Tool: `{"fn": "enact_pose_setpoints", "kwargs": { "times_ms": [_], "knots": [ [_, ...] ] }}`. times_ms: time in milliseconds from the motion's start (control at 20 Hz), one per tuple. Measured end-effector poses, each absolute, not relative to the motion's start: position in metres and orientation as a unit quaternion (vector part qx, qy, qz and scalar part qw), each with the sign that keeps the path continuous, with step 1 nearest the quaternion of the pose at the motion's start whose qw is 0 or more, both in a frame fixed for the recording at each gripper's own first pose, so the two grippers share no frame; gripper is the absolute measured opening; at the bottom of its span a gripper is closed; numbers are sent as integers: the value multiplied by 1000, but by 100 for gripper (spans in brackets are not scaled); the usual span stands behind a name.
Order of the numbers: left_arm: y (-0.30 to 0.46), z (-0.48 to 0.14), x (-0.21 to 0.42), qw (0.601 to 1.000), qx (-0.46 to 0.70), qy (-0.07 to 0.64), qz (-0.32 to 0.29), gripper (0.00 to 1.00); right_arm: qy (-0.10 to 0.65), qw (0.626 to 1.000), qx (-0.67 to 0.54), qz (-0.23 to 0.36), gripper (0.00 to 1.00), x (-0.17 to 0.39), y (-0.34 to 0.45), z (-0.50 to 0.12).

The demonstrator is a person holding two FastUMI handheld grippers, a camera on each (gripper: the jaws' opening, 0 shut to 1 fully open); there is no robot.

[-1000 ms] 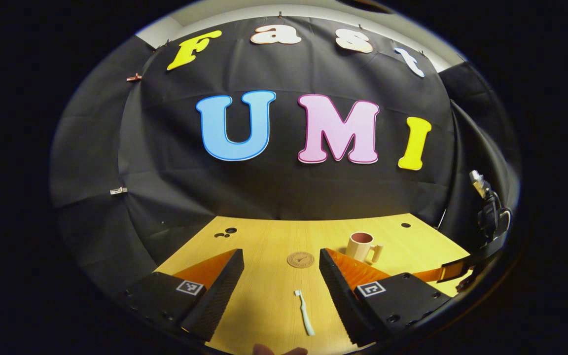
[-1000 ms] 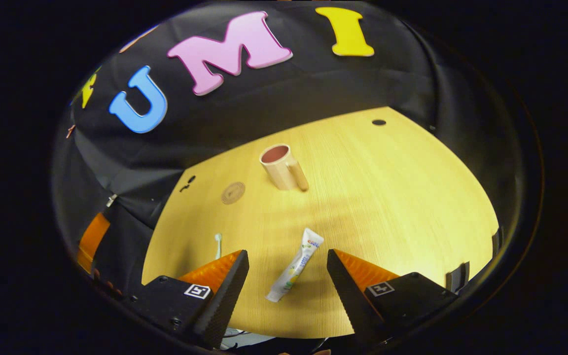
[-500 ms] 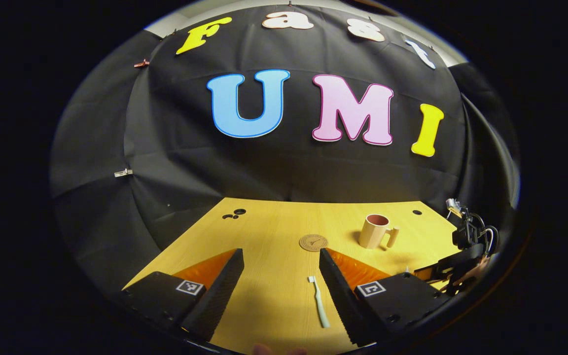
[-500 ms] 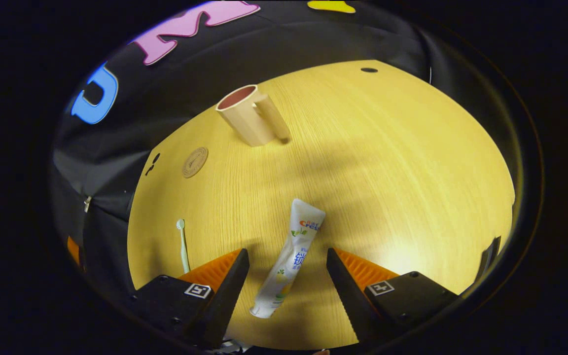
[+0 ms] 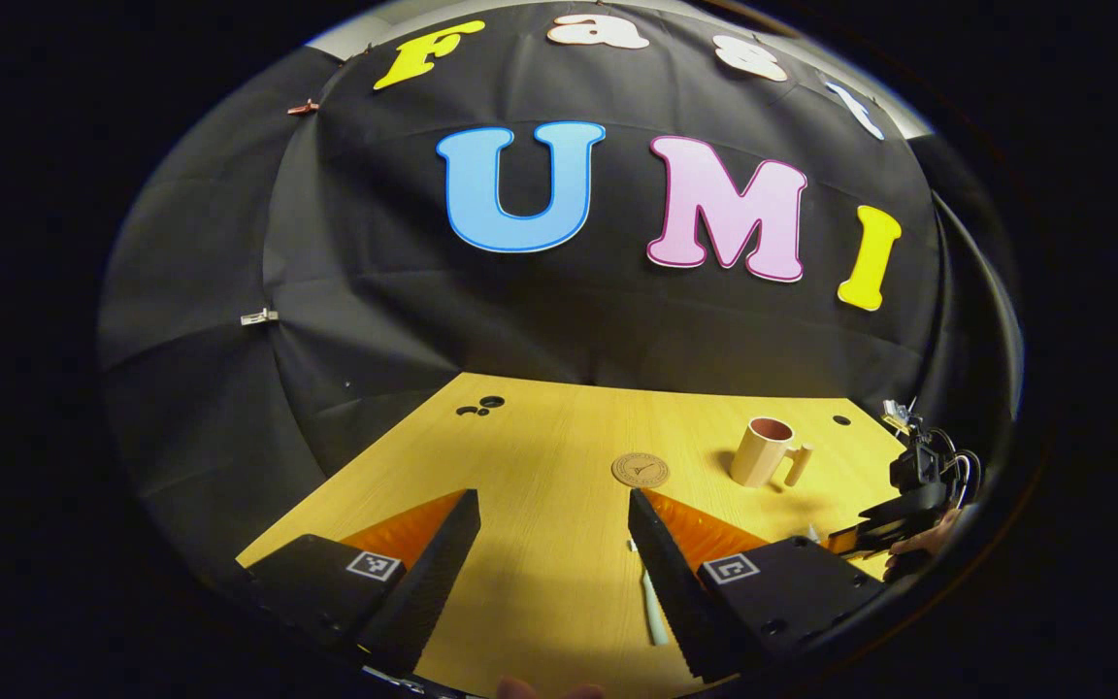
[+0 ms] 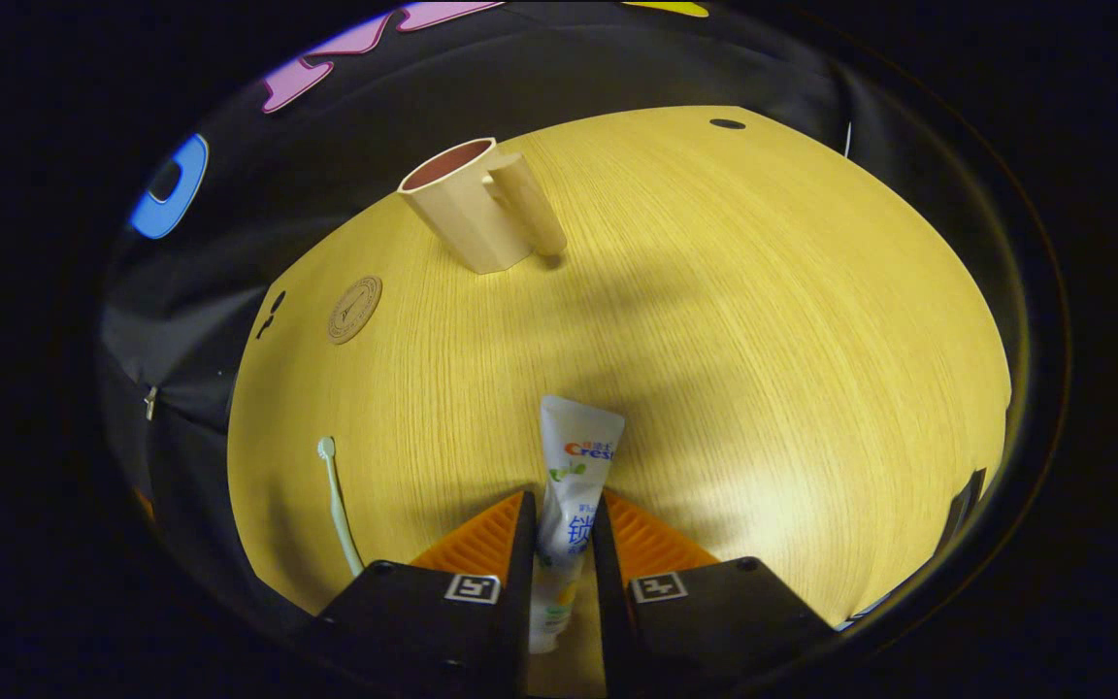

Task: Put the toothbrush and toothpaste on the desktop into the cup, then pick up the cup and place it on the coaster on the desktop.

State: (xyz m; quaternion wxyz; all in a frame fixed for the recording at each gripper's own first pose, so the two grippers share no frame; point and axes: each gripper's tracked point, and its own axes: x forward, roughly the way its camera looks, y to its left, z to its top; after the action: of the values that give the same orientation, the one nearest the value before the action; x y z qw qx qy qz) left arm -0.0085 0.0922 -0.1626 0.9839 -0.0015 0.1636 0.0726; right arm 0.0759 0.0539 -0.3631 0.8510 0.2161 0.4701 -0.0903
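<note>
My right gripper [image 6: 559, 524] is clamped on the toothpaste [image 6: 574, 466], which lies on the desk [image 6: 763, 320]. My left gripper [image 5: 551, 544] hangs with fingers apart, the toothbrush [image 5: 653, 616] beside its right finger.

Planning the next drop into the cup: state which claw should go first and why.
Right. The right claw is shut on the white toothpaste tube, ready to carry to the beige plastic cup. The left claw is open, beside the white toothbrush.
</note>
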Motion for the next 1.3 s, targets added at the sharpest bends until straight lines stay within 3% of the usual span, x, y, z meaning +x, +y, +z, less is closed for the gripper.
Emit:
{"fn": "enact_pose_setpoints", "kwargs": {
  "times_ms": [50, 200, 600, 800, 850, 900, 1300],
  "knots": [
    [93, -164, -8, 983, -2, 165, 74, 97, 470, 852, 212, -87, 23, 77, 54, -364],
    [88, -172, -3, 982, -4, 177, 68, 97, 452, 865, 208, -60, 13, 78, 60, -355],
    [43, -231, 25, 967, -9, 253, 21, 97, 353, 908, 225, -8, 13, 79, 49, -268],
    [23, -269, 35, 955, 10, 297, 14, 96, 339, 914, 223, 5, 13, 73, 32, -241],
    [20, -279, 36, 952, 14, 307, 13, 91, 336, 916, 221, 6, 13, 72, 29, -237],
    [18, -290, 37, 948, 19, 317, 12, 96, 335, 916, 220, 8, 13, 72, 25, -233],
    [15, -349, 45, 923, 30, 383, 21, 93, 335, 915, 223, -1, 12, 68, 2, -229]
  ]
}}
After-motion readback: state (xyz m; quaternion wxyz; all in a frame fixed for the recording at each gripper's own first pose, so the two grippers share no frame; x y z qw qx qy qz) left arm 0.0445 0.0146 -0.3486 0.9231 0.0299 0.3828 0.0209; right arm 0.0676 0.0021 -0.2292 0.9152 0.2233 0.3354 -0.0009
